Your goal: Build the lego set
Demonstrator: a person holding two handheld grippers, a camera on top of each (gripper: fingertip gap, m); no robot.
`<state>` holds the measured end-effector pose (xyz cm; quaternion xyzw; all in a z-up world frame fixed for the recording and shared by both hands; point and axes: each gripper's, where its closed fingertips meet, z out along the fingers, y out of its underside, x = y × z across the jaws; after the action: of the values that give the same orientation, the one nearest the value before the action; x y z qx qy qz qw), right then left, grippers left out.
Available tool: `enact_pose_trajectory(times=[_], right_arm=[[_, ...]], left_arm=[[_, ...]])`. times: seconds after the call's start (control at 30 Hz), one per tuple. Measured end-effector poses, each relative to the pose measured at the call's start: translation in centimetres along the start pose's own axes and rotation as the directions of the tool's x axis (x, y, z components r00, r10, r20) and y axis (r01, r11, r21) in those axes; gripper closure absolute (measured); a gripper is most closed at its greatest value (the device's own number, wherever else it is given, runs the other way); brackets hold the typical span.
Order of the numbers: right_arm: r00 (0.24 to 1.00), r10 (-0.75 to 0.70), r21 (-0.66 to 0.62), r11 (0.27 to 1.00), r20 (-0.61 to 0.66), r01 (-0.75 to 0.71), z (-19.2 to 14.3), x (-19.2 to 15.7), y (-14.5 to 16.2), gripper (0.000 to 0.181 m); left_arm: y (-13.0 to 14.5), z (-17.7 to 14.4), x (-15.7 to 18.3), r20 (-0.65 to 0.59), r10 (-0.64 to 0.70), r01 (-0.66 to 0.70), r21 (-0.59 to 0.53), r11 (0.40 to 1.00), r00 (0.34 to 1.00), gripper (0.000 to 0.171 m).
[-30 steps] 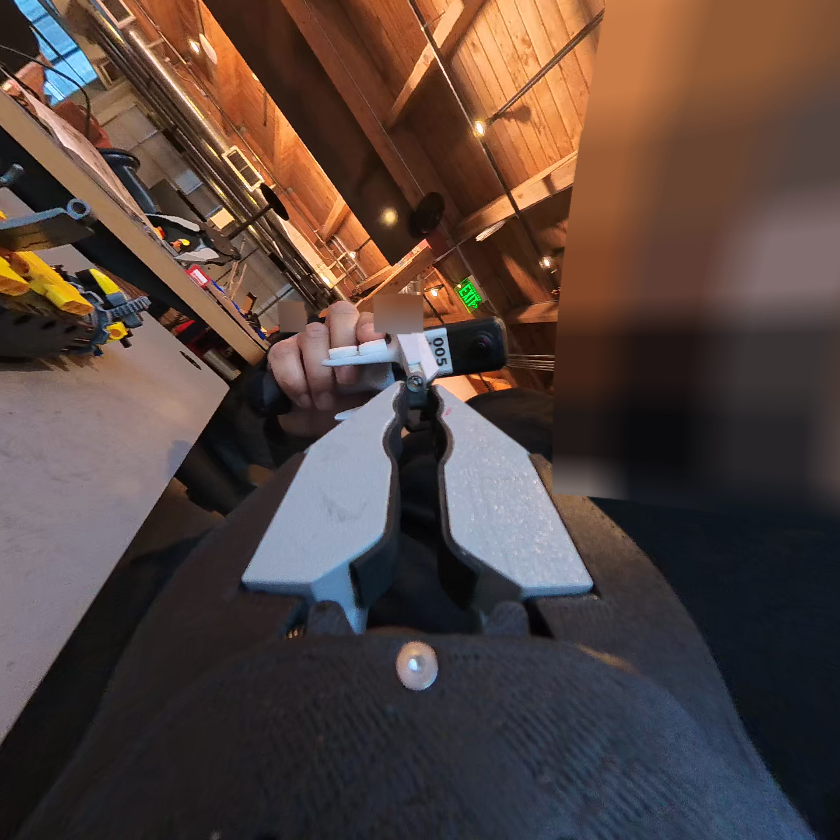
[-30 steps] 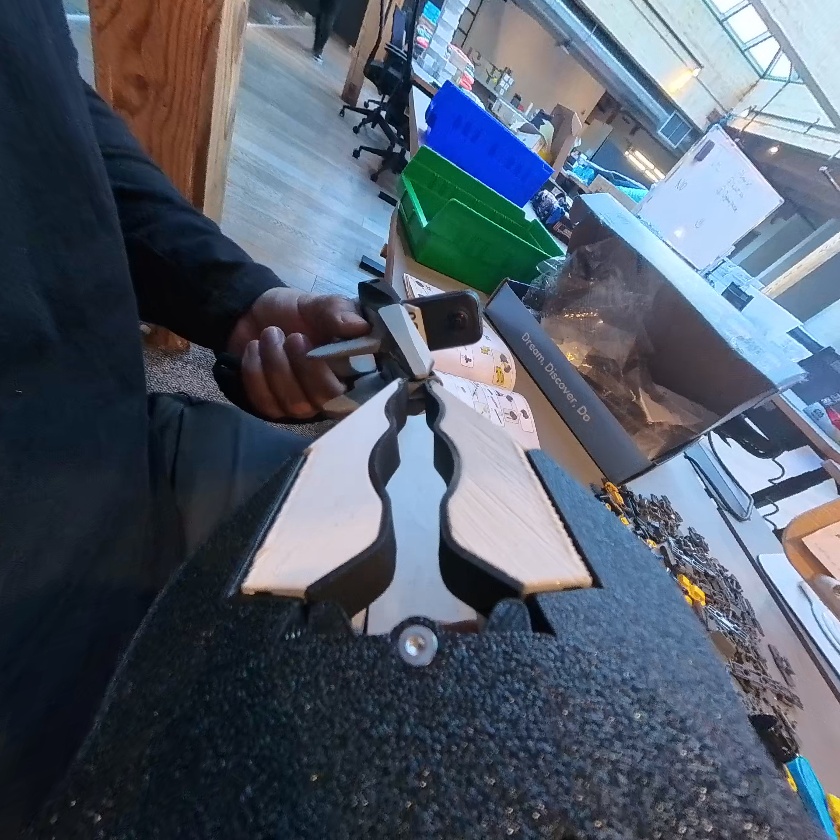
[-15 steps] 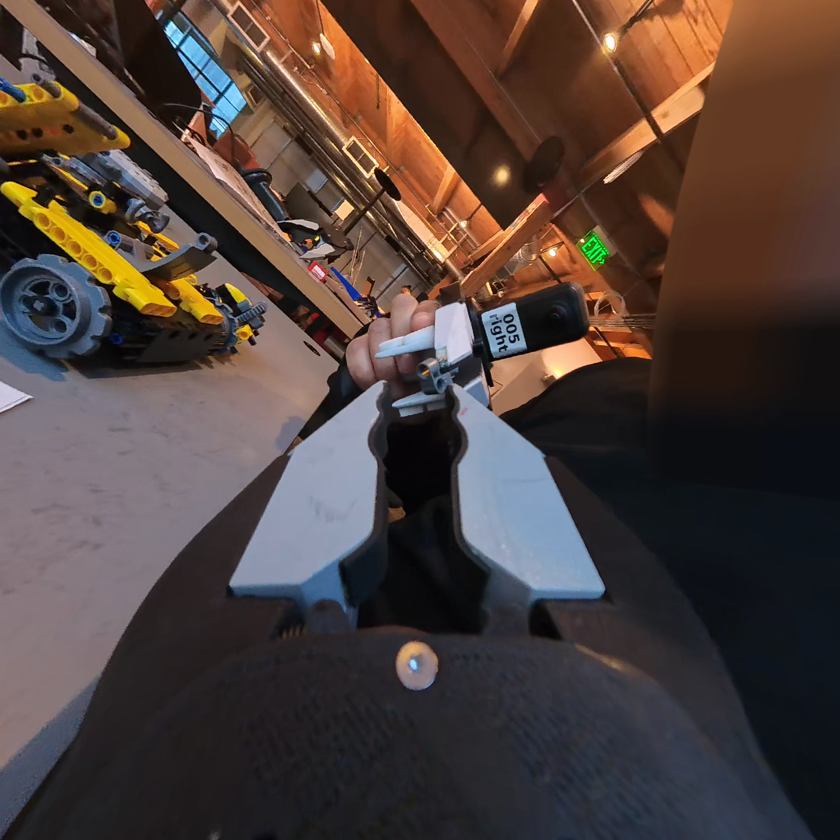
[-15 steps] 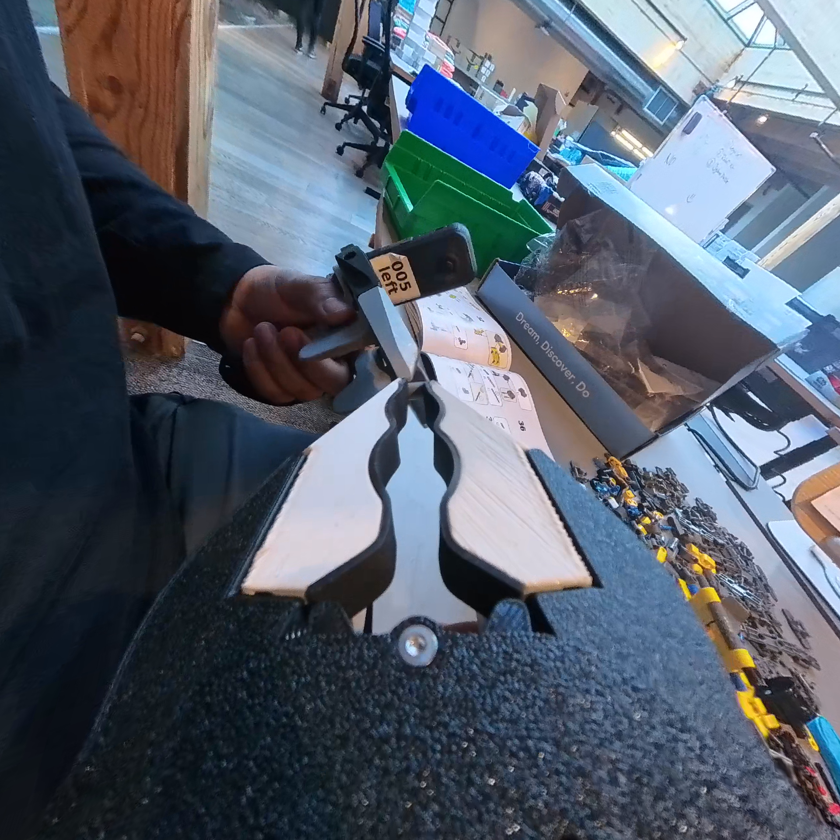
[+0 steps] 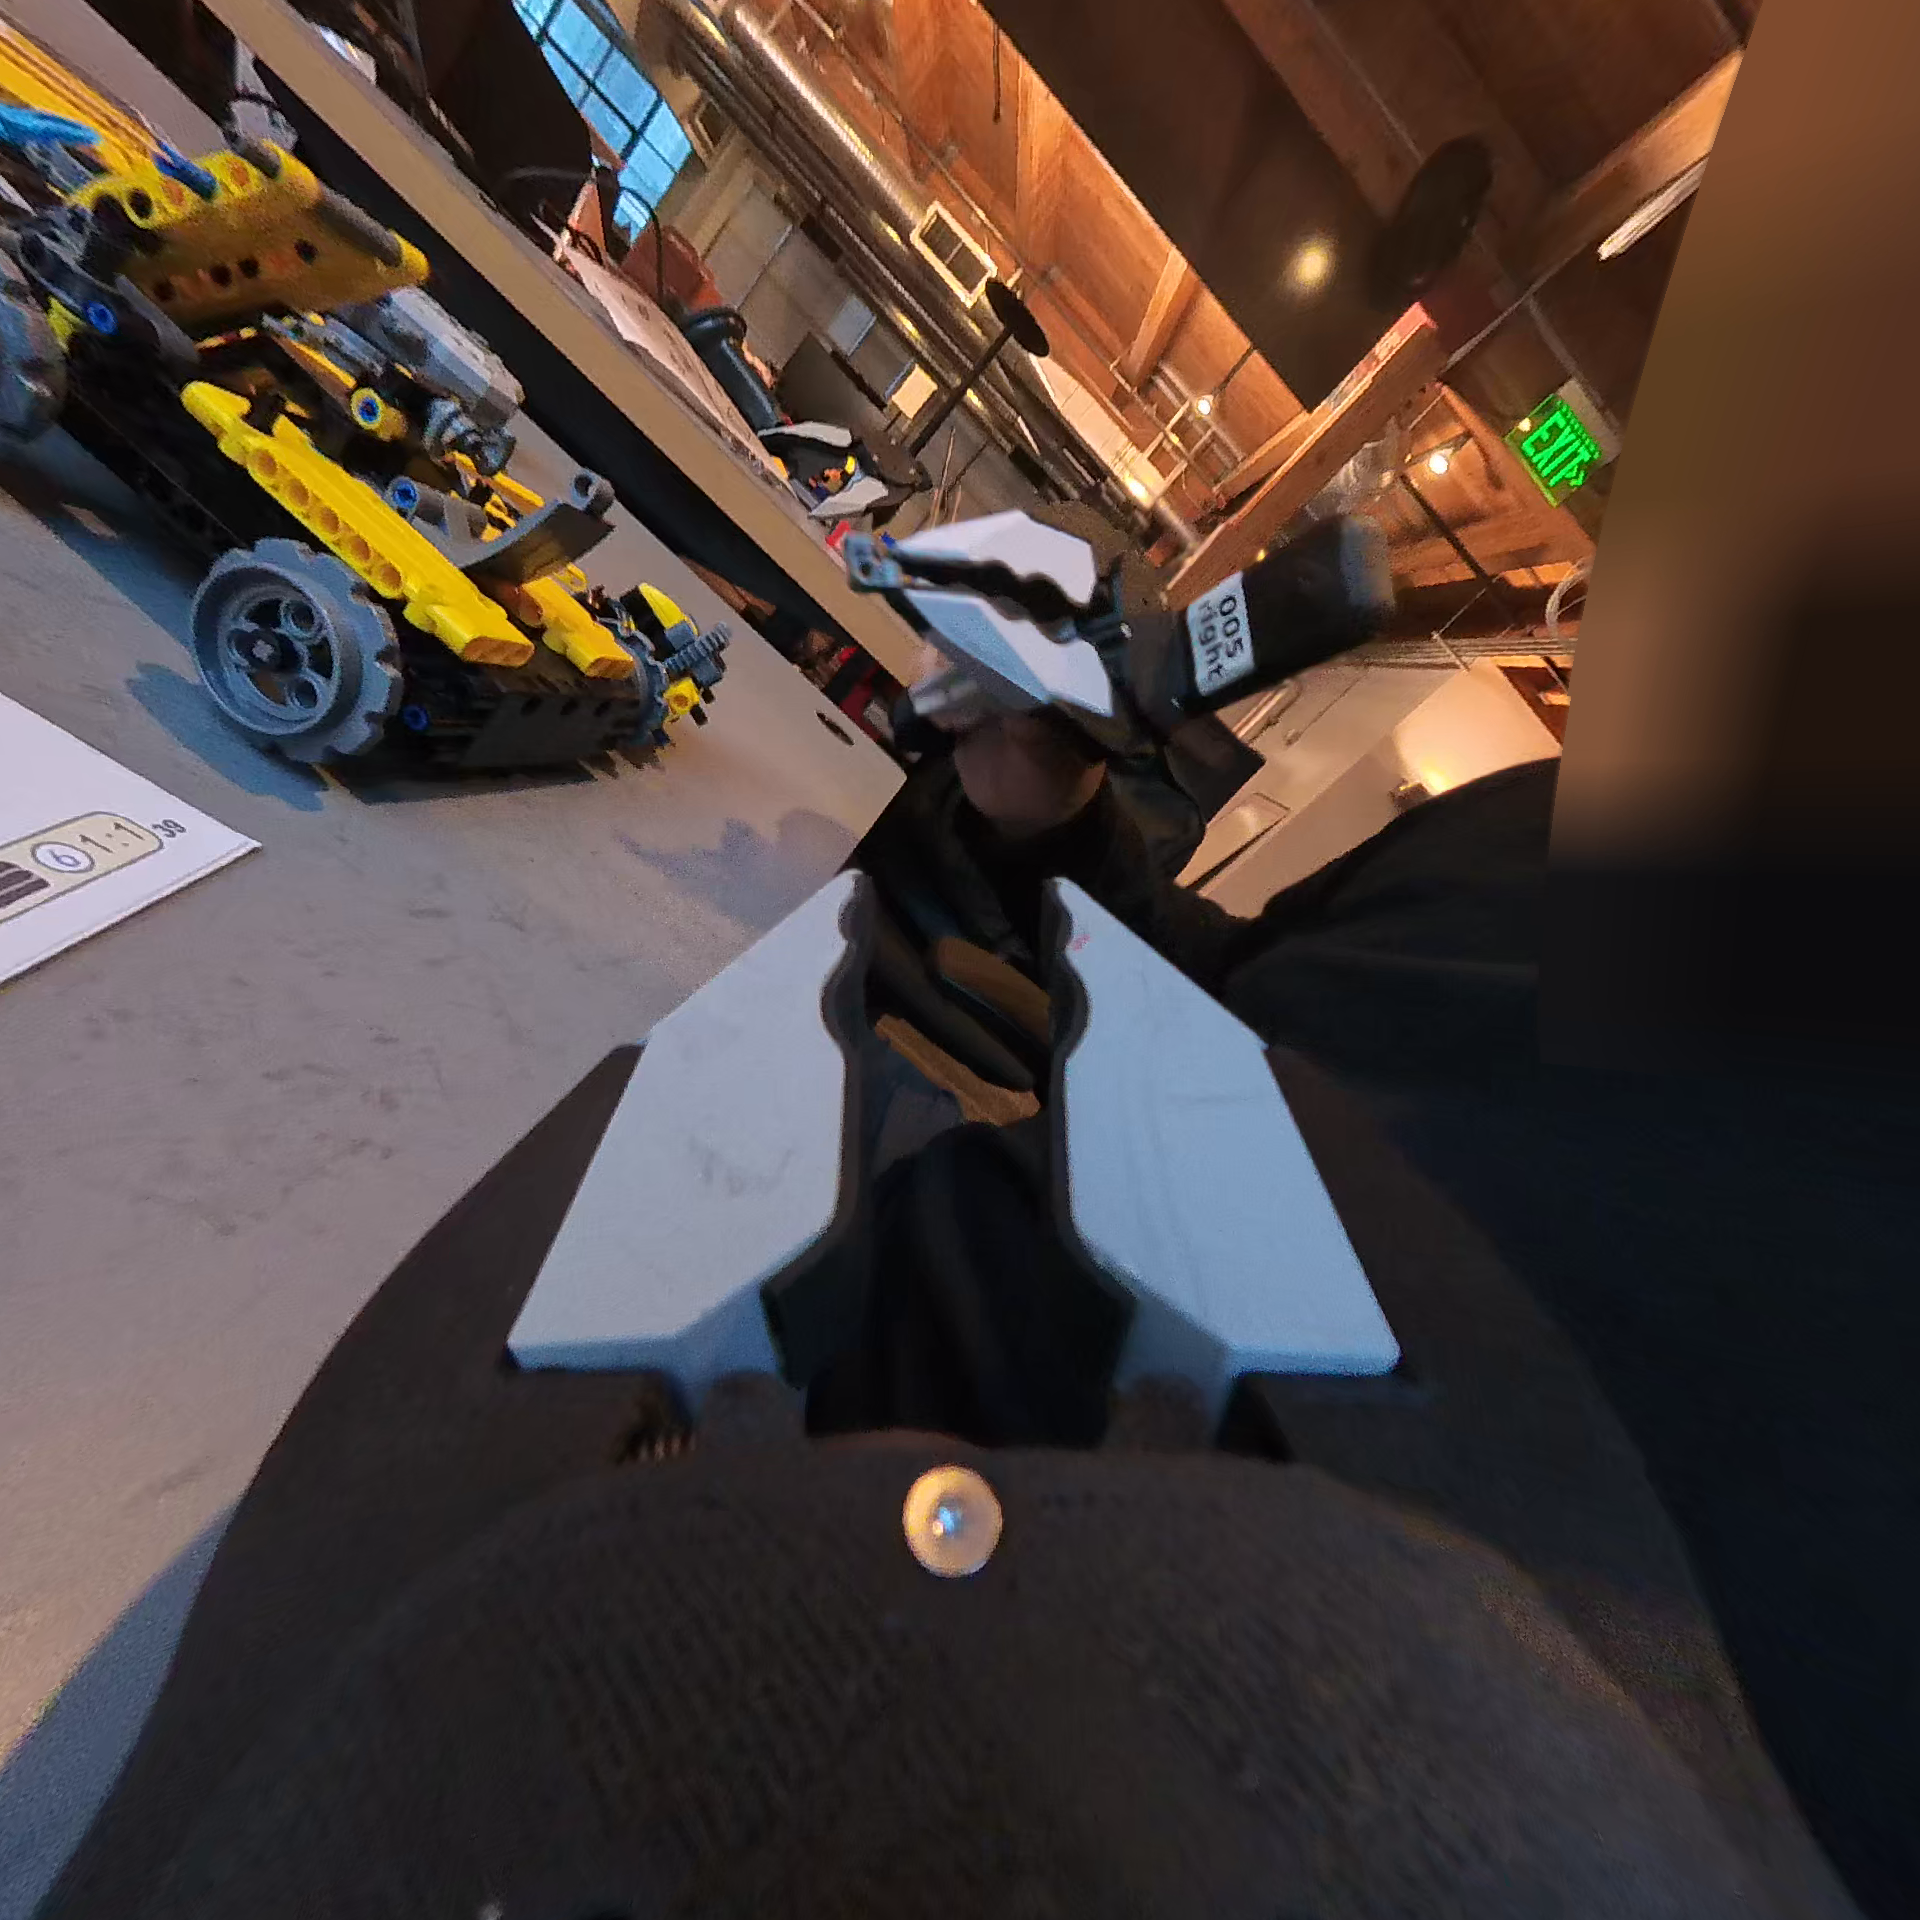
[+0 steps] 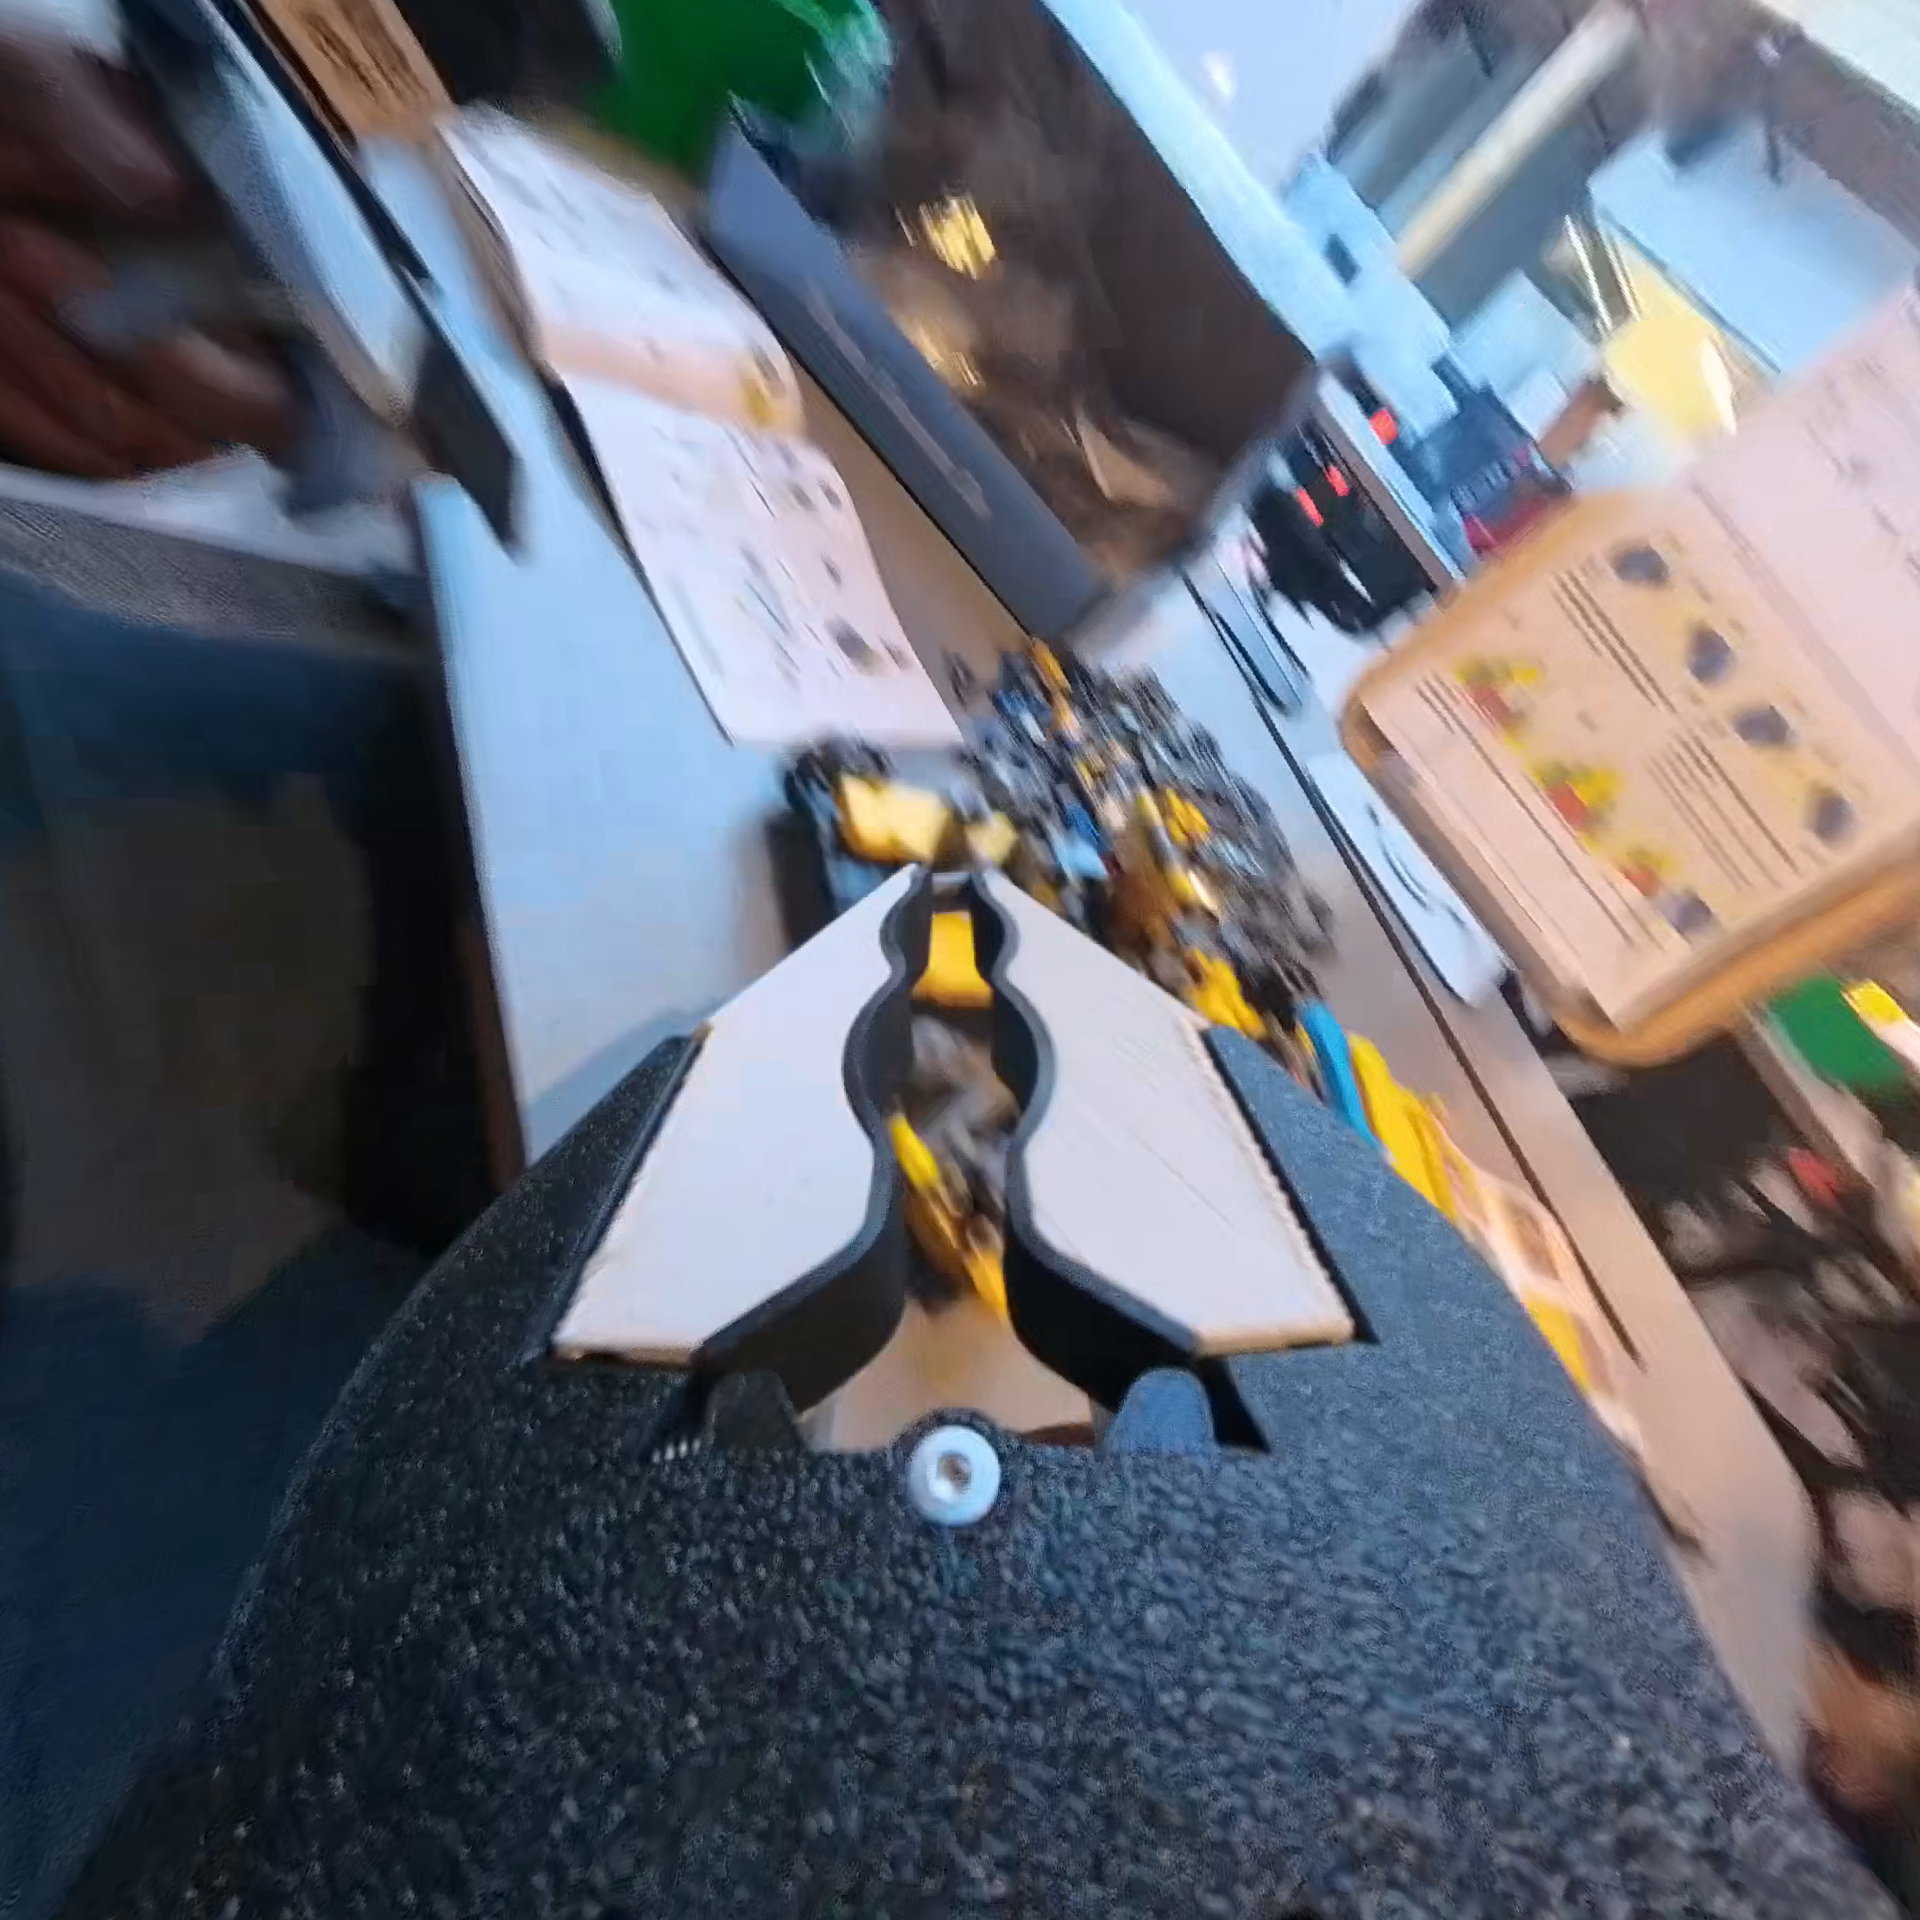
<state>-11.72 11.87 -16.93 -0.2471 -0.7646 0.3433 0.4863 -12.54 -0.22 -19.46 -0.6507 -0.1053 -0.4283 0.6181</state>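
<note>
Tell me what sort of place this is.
Probably a shared workshop or maker space in a converted industrial building: an exposed timber ceiling with metal ducts, long worktables, and a half-built yellow toy-brick vehicle beside loose bricks and an open instruction booklet.

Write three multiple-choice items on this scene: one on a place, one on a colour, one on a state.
1. Where does the yellow and black brick vehicle stand?
A. on the grey table
B. on the floor
C. in a green bin

2. What colour is the vehicle's near wheel?
A. red
B. grey
C. white

3. How is the left claw?
A. shut on a wheel
B. shut on a sheet of paper
C. open and empty

Answers: 1 A, since its wheel rests on the tabletop; 2 B, since the left wrist view shows a grey hub and tyre; 3 C, since a clear gap lies between its fingers with nothing in it.
</note>
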Motion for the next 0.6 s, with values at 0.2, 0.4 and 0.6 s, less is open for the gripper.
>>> enact_pose_trajectory(times=[0.2, 0.4, 0.6], right_arm=[[0.977, -0.094, -0.427, 0.904, -0.194, 0.002, -5.9, 5.1, 12.7, 0.175], [0.976, -0.172, -0.571, 0.818, -0.131, 0.068, -6.2, 3.8, 17.7, 0.175], [0.983, -0.173, -0.596, 0.796, -0.055, 0.106, -6.0, 3.0, 18.1, 0.174]], left_arm=[[1.2, 0.8, -0.4, 0.023, 0.004, -0.003, -0.058, 0.998, 1.0, 0.141], [1.5, 1.2, -0.9, 0.049, 0.008, -0.005, -0.069, 0.998, 0.999, 0.141], [1.7, 1.1, -1.3, 0.078, 0.023, -0.017, -0.083, 0.996, 0.997, 0.141]])
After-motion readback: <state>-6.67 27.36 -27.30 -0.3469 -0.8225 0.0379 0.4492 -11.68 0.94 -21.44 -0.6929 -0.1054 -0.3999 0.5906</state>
